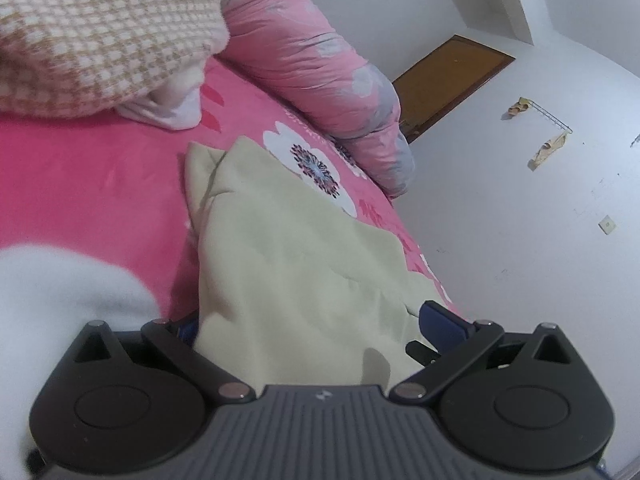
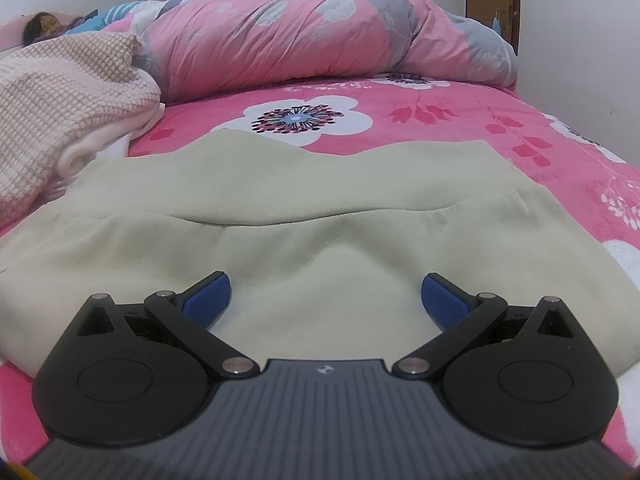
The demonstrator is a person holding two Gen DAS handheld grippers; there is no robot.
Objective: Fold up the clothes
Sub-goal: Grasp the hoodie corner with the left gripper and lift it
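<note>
pale green garment (image 2: 312, 216) lies flat on the pink floral bedsheet (image 2: 460, 120), near the rolled pink quilt (image 2: 280, 36). my right gripper (image 2: 326, 300) hovers over it, jaws spread. left gripper (image 1: 312, 332) jaws spread too, cloth draped between them.

you won't find a readable word or number here; white lettering on the pink bedsheet (image 2: 332, 87) near the rolled quilt (image 2: 280, 36) is too blurred.
</note>
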